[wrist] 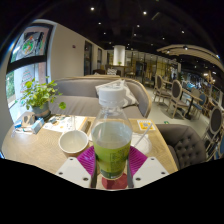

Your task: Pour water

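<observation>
A clear plastic bottle (pixel 111 138) with a green label and a white cap stands upright between my fingers. My gripper (pixel 111 165) is shut on the bottle, both magenta pads (pixel 87 160) pressing its lower sides. A white bowl (pixel 73 142) sits on the wooden table (pixel 40 145) just left of the bottle, close to the left finger. The bottle's base is hidden between the fingers.
A potted green plant (pixel 38 96) and a small box (pixel 31 125) stand at the table's far left by a window. A grey sofa (pixel 85 90) and a dark armchair (pixel 185 143) lie beyond the table; chairs and tables fill the room at right.
</observation>
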Available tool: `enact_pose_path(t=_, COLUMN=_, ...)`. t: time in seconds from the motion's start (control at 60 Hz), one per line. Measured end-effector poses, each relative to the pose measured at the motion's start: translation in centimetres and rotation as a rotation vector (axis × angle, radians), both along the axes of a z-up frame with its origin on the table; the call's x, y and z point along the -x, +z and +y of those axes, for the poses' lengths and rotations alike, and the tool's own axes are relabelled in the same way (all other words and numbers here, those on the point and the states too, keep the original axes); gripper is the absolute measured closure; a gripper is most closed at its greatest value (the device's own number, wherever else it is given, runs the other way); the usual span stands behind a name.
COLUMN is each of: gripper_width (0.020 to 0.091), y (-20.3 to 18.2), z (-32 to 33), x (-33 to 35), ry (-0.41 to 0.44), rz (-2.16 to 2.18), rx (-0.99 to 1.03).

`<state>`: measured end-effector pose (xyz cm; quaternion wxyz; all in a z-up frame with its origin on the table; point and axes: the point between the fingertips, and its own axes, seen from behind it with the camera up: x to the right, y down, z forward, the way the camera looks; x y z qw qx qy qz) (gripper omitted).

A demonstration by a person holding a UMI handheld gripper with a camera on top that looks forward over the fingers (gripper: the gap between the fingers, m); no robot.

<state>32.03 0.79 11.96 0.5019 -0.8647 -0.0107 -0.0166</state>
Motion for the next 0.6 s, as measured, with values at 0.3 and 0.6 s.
enact_pose_path(t=0.3, gripper_width=0.069, y=-5.5, z=-1.0, x=-0.8, ry=-0.027, rz=0.053, rx=0.055)
enact_pose_path(t=0.6, gripper_width=0.0591, y=-6.5, z=-1.5, x=-2.0, ry=-0.069, rz=0.063, rx=0.031)
